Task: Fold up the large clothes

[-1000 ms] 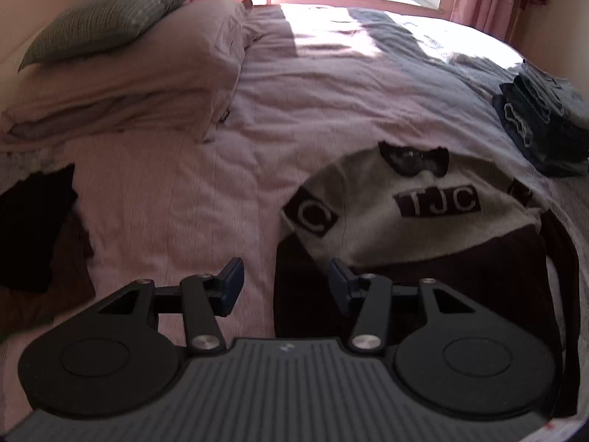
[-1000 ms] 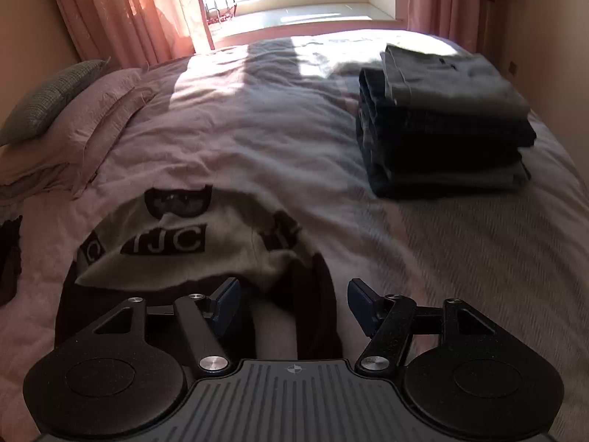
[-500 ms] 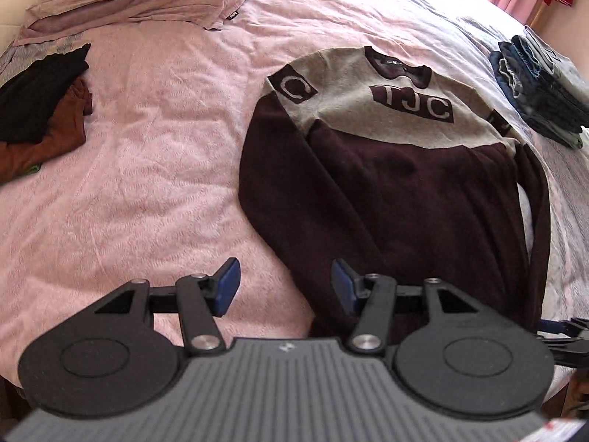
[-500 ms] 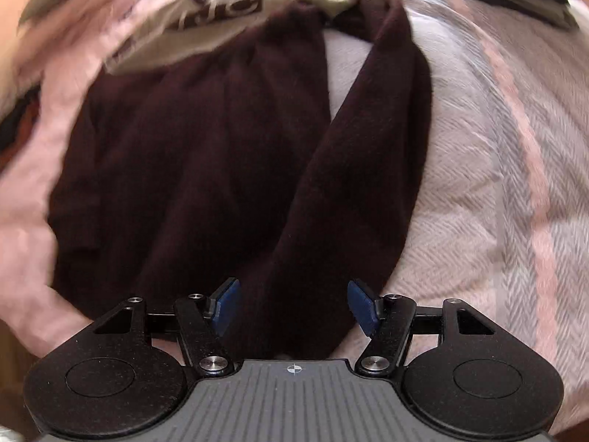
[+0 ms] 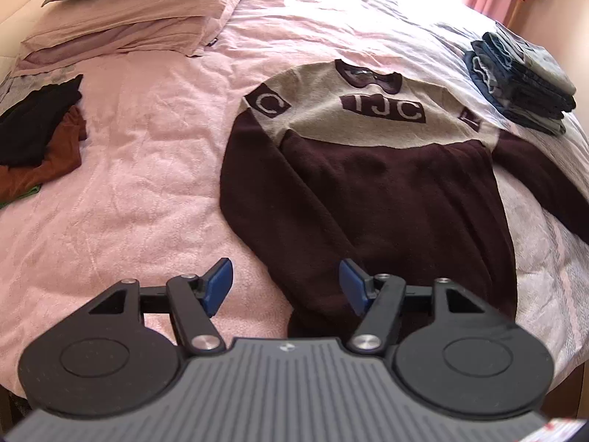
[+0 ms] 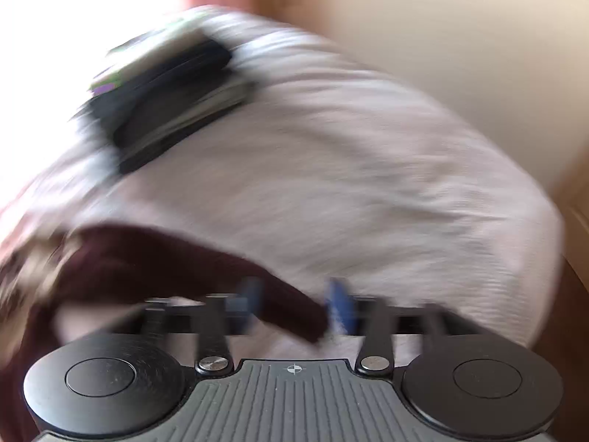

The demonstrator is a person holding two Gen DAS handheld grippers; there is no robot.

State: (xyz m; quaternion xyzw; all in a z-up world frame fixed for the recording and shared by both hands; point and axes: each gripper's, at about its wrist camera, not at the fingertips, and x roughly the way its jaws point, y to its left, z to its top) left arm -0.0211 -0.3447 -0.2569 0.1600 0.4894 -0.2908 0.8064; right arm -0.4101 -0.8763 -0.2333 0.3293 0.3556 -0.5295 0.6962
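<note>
Currently your left gripper (image 5: 285, 281) is opening above the sweater (image 5: 386, 191) cuff at six o'clock; your right gripper (image 6: 294, 304) is opening, sleeve end between the pads.

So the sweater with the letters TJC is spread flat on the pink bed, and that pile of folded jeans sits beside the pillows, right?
Not quite. The sweater does lie spread flat on the pink bed, but the folded jeans sit on the opposite side from the pillows, past the sweater's far sleeve. The left wrist view shows this.

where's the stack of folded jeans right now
In the left wrist view the stack of folded jeans sits at the bed's far right edge, just beyond the sweater's shoulder.
</note>
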